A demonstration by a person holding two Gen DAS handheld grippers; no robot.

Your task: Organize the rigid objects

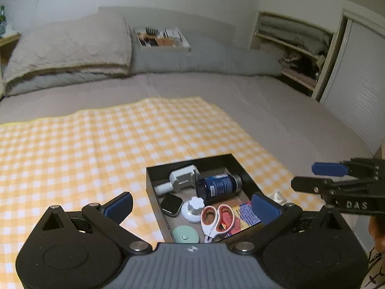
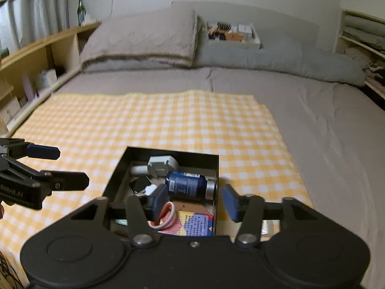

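Rigid objects — dark blue bottle point(image 1: 217, 185), red-handled scissors point(image 1: 215, 219), grey charger point(image 1: 184, 177) — lie packed in the black open box point(image 1: 150, 183) at lower centre on the yellow checked cloth point(image 1: 84, 149), both the left gripper point(image 1: 192, 207) and right gripper point(image 2: 193, 198) hovering with jaws wide and empty, so I judge any tidying should descend straight, clear of the box walls.

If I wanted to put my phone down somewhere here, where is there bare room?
The yellow checked cloth lies bare between the black box and the pillows, and also left of the box. The grey sheet right of the cloth is bare too. Inside the box it is crowded: bottle, scissors, lids.
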